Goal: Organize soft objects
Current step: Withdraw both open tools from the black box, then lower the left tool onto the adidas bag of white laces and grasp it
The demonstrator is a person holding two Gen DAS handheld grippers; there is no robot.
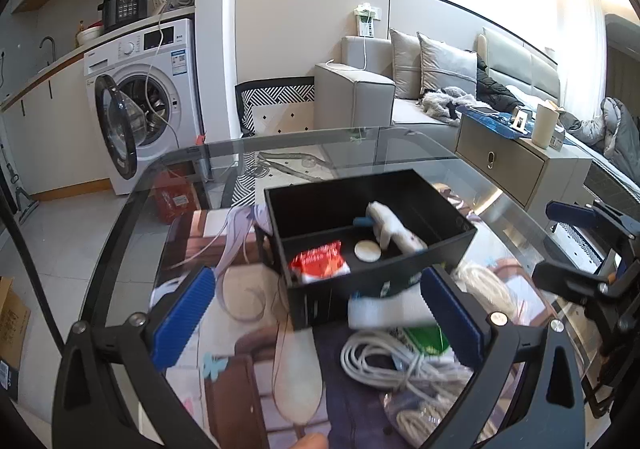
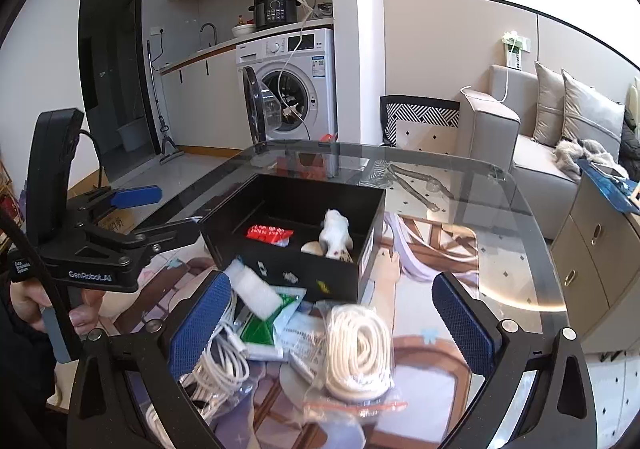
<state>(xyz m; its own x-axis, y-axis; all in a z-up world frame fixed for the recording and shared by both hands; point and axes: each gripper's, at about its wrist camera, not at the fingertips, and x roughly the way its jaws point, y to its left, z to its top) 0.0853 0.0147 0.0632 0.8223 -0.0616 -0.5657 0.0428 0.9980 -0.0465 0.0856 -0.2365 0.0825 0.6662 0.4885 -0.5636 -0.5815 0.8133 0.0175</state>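
Observation:
A black divided box [image 1: 448, 249] [image 2: 360, 269] stands on the glass table. It holds a red packet [image 1: 320, 261] [image 2: 269, 233], a white plush toy [image 1: 390, 227] [image 2: 335, 235] and a white round pad [image 1: 367, 251] [image 2: 312, 247]. In front of the box lie a white gauze roll [image 1: 384, 311] [image 2: 256, 293], a green-and-white packet [image 1: 428, 341] [image 2: 260, 329], a white cable bundle [image 1: 392, 365] [image 2: 218, 365] and a bagged rope coil [image 2: 358, 353]. My left gripper [image 1: 316, 317] is open above the table before the box. My right gripper [image 2: 332, 323] is open above the pile.
The glass table [image 2: 500, 209] has a curved edge. A washing machine [image 1: 148, 97] with its door open stands behind, a sofa [image 1: 400, 89] to the right and a cabinet [image 1: 508, 165] beside it. The left gripper's body [image 2: 92, 249] shows left of the box.

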